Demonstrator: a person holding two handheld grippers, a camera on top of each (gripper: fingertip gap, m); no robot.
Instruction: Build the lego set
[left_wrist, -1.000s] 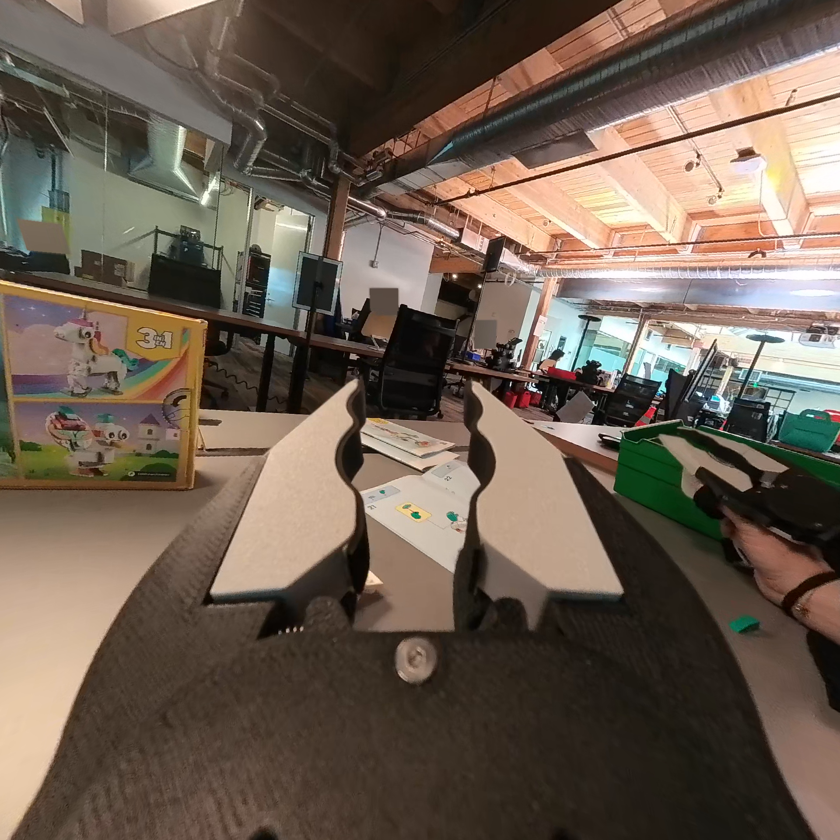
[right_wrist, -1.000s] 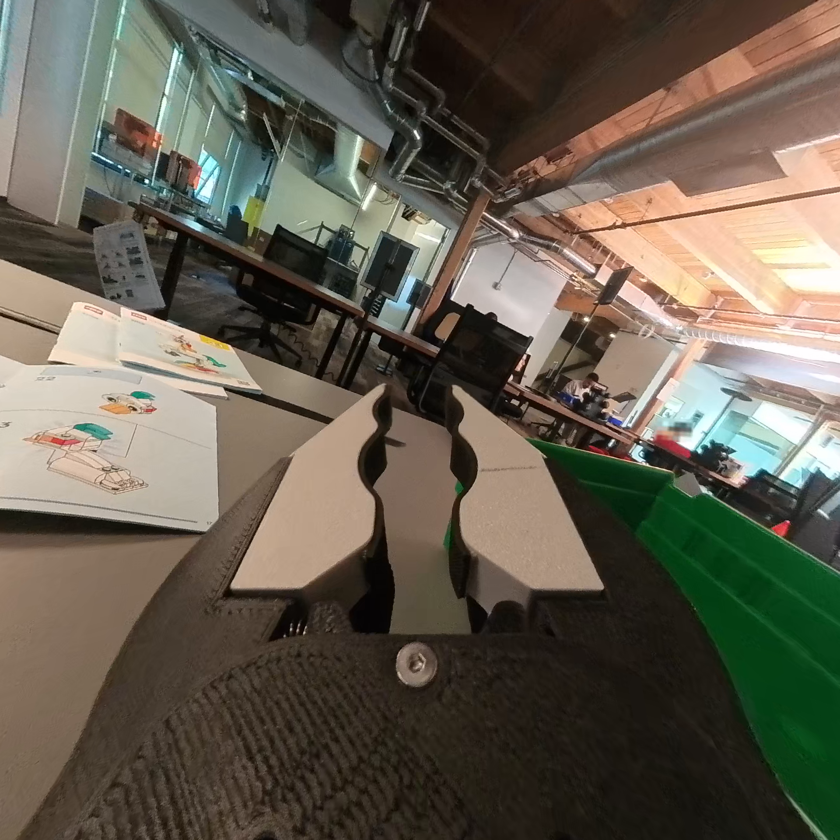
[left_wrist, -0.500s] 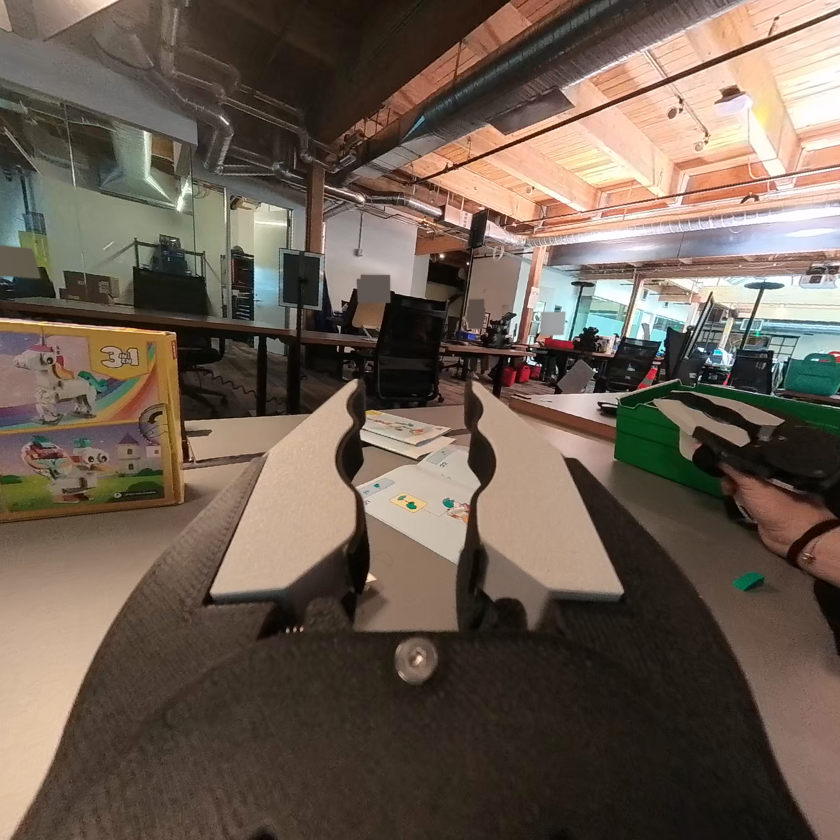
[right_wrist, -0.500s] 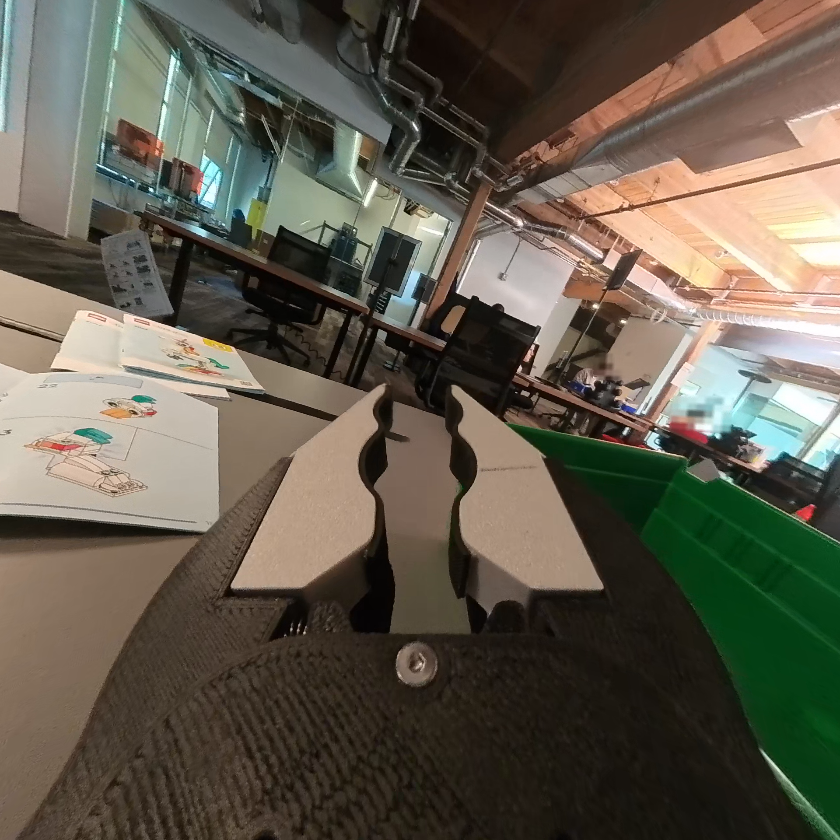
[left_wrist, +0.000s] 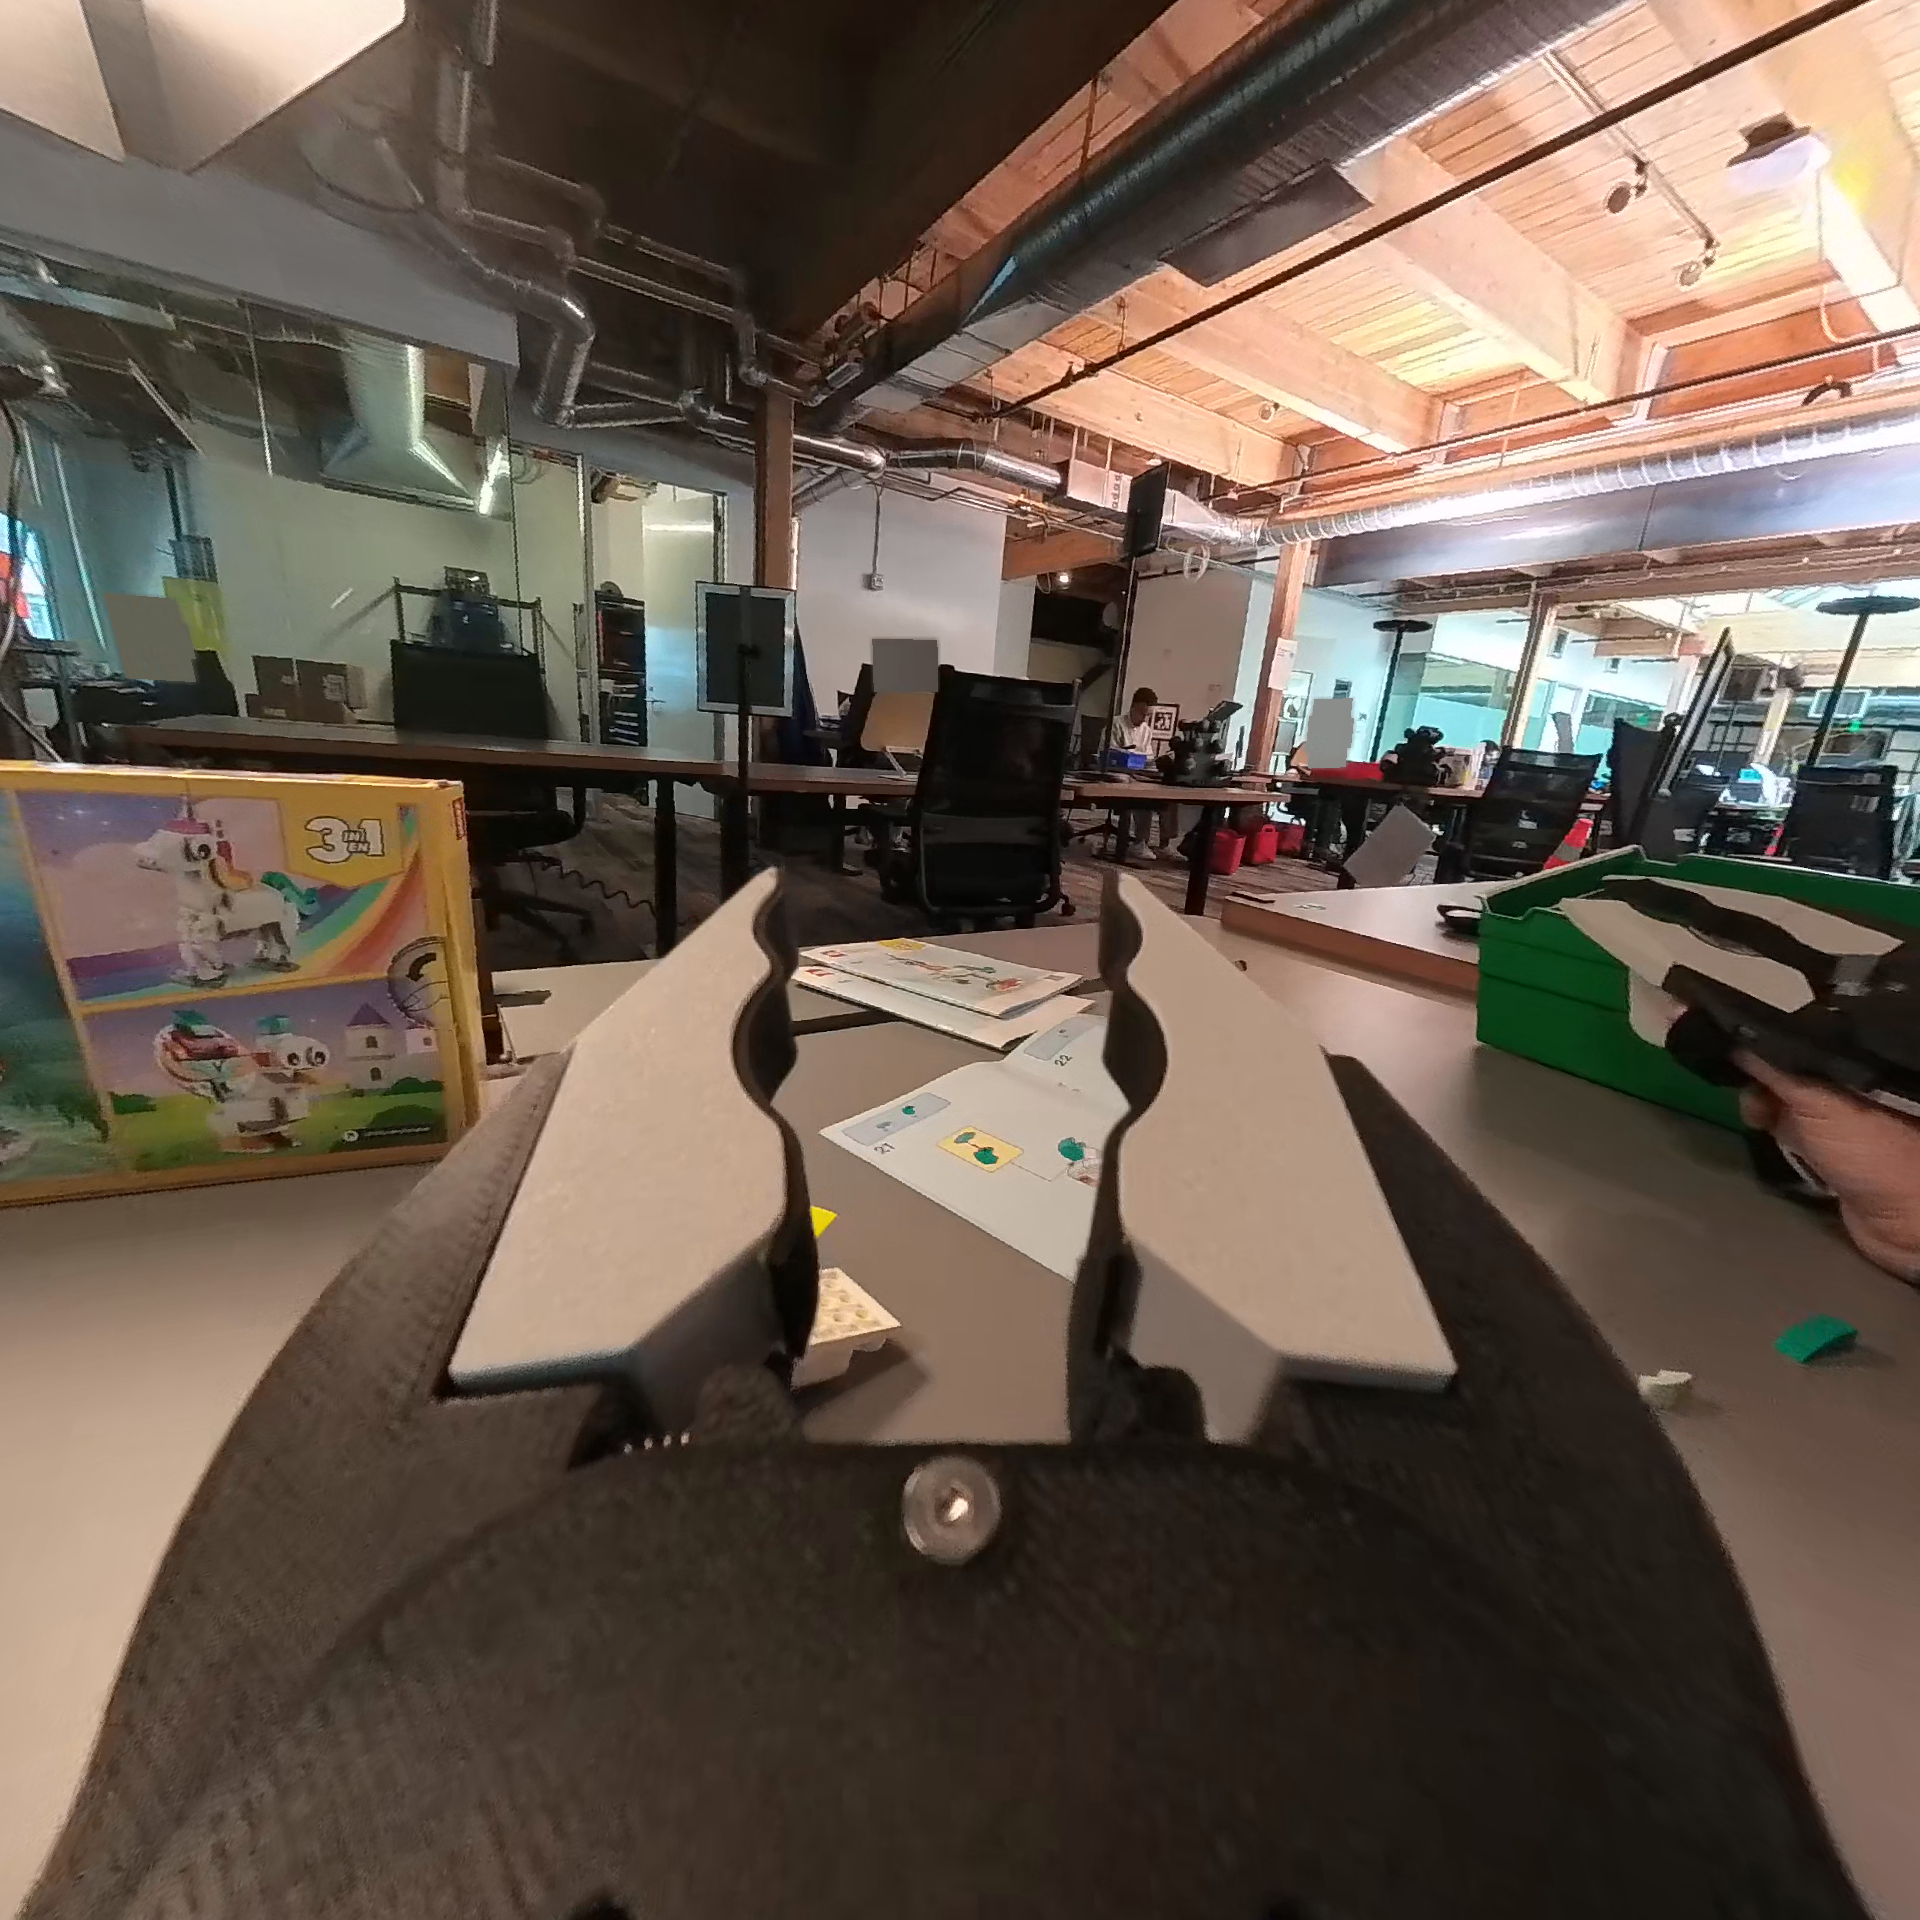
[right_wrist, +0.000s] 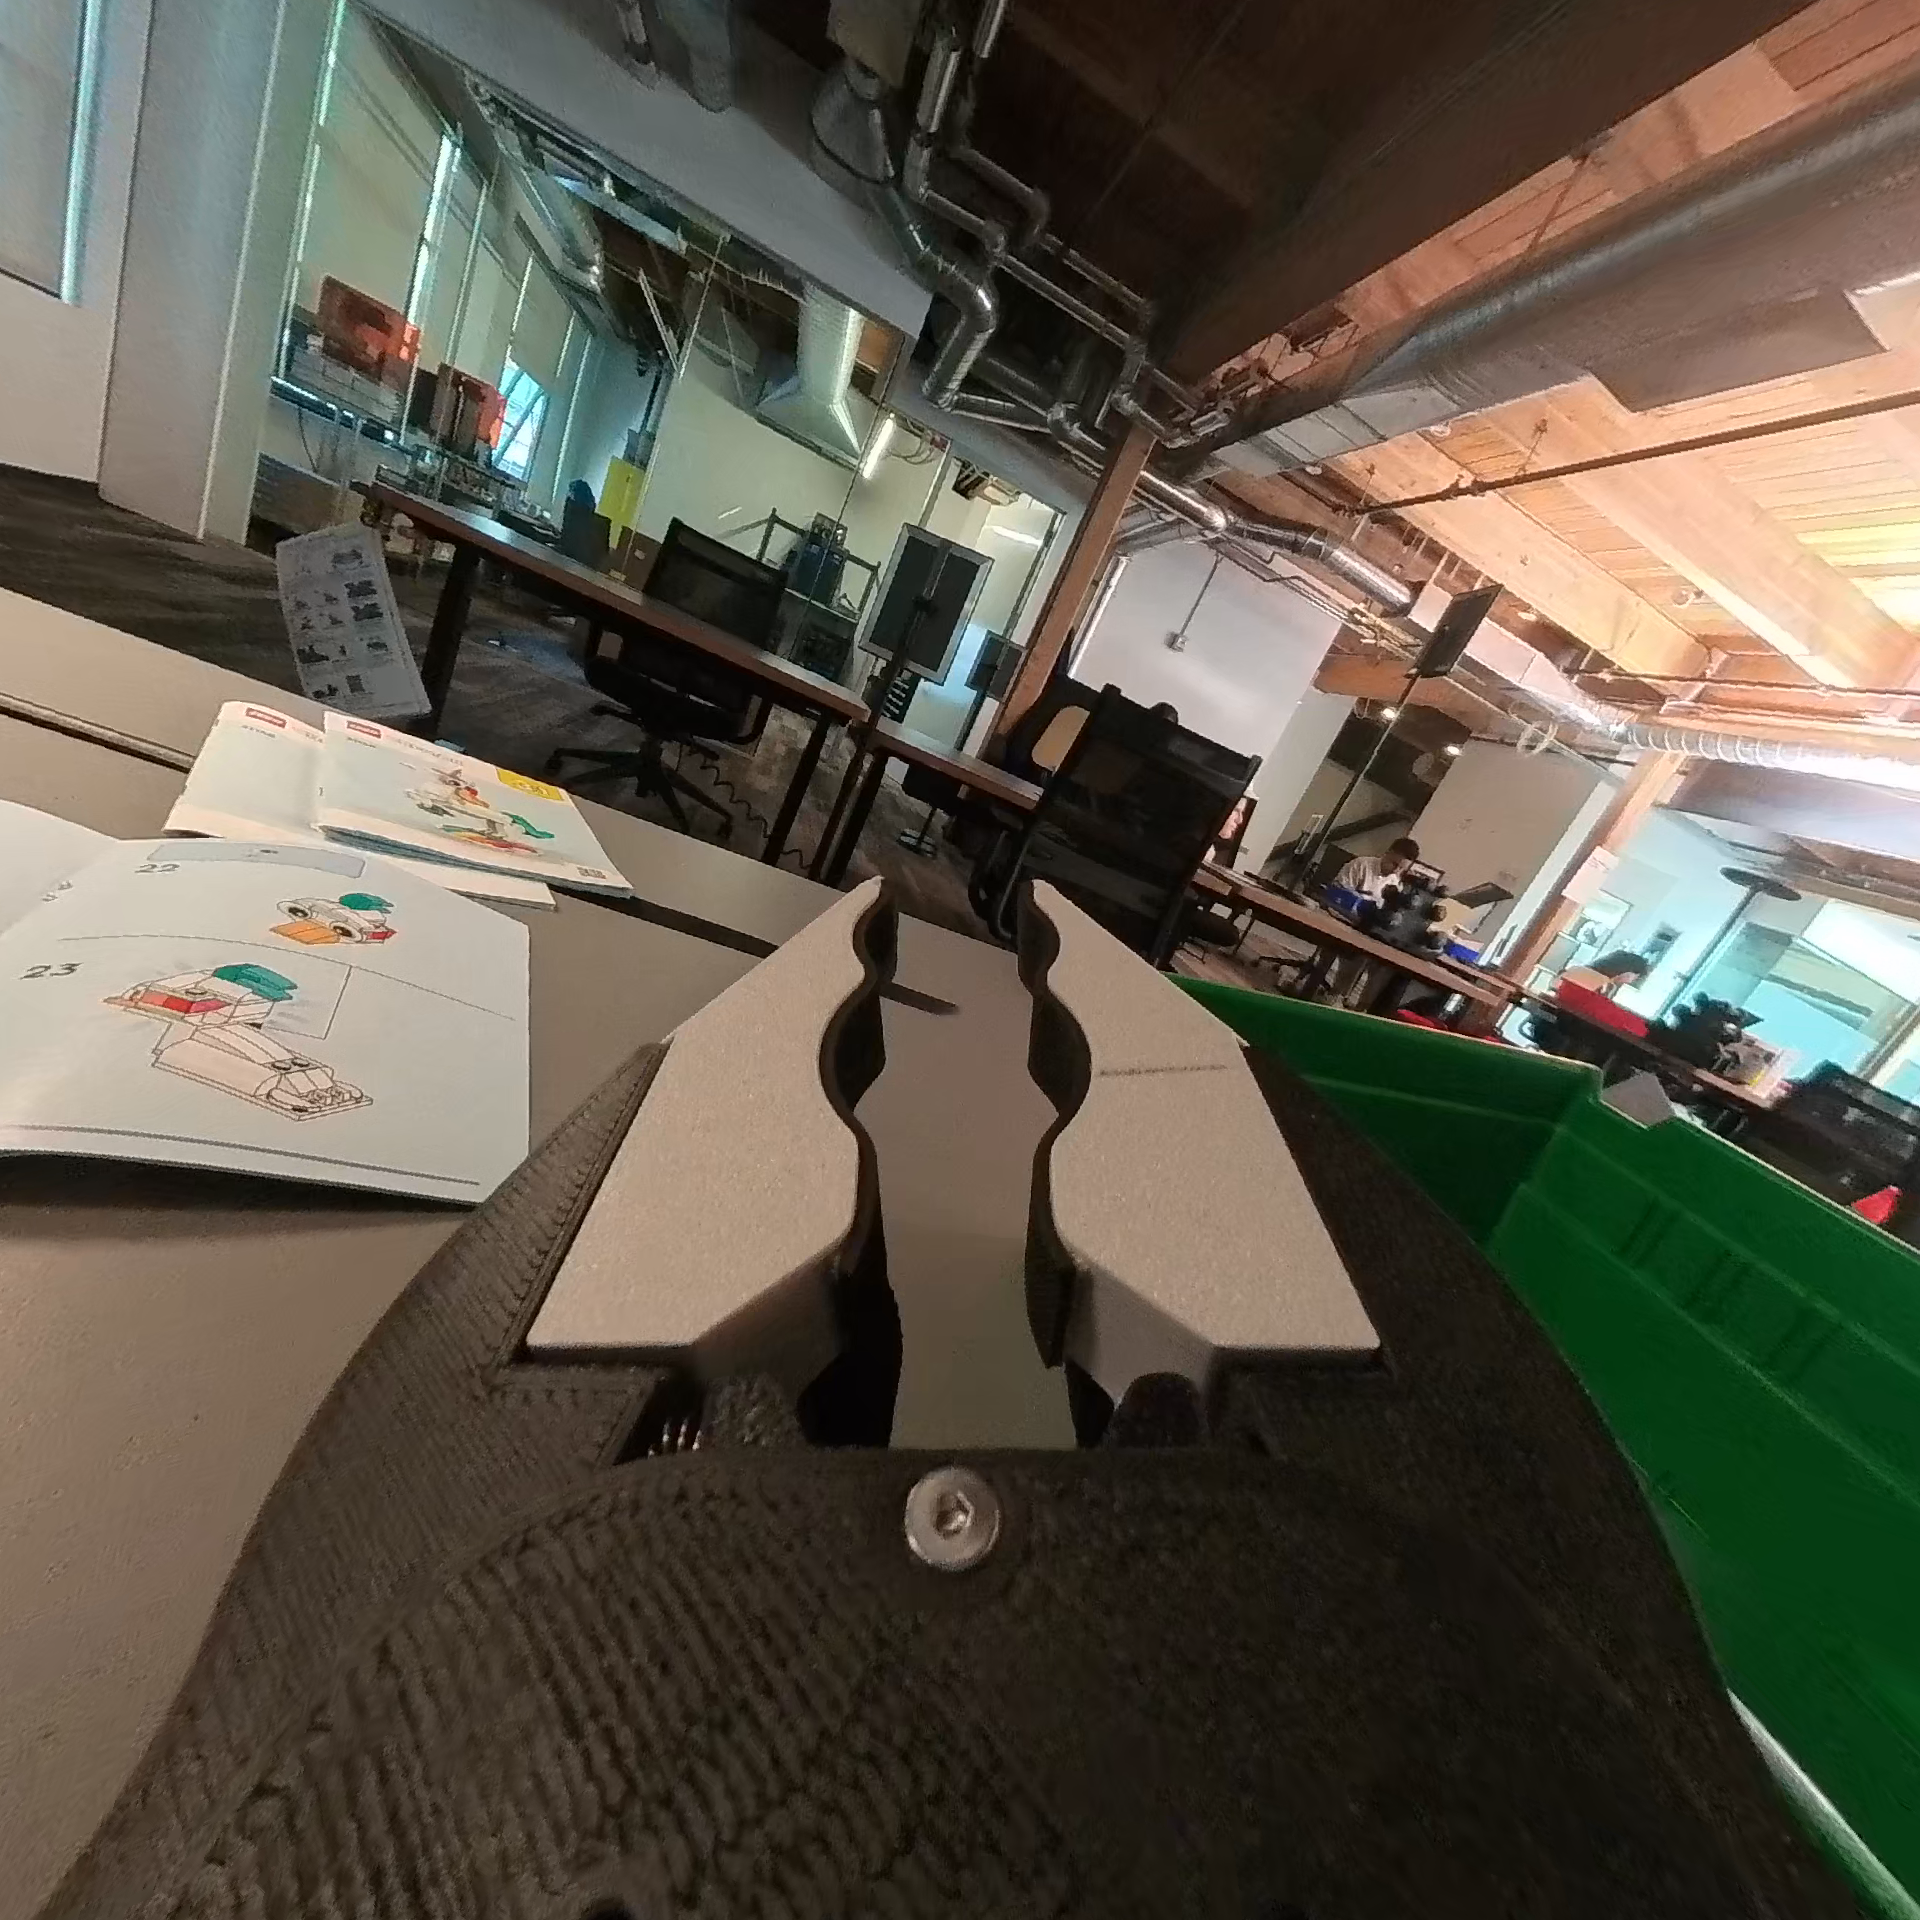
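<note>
**Both hand-held grippers spread over the desk, bricks loose below**

The left hand-held gripper hangs low over the grey desk, its two grey fingers spread wide and nothing between them. Right down by the base of its left finger lies a white brick, studs up, flat on the desk, partly tucked behind that finger. A yellow piece peeks out just beyond it, mostly hidden. Through the gap, farther ahead, the open manual lies flat, with more booklets behind it.

Off to the left stands the lego box, upright on the desk, well apart from the fingers. Out to the right, a green piece and a small white piece lie loose on the desk, near each other and well clear of the left tool.

The right hand-held gripper is released too, with a narrower gap and only bare desk showing between its fingers. It sits low beside the green bin, which runs along its right side. The open manual lies to its left. In the left wrist view this same tool shows at the far right, held in a hand in front of the bin.
</note>
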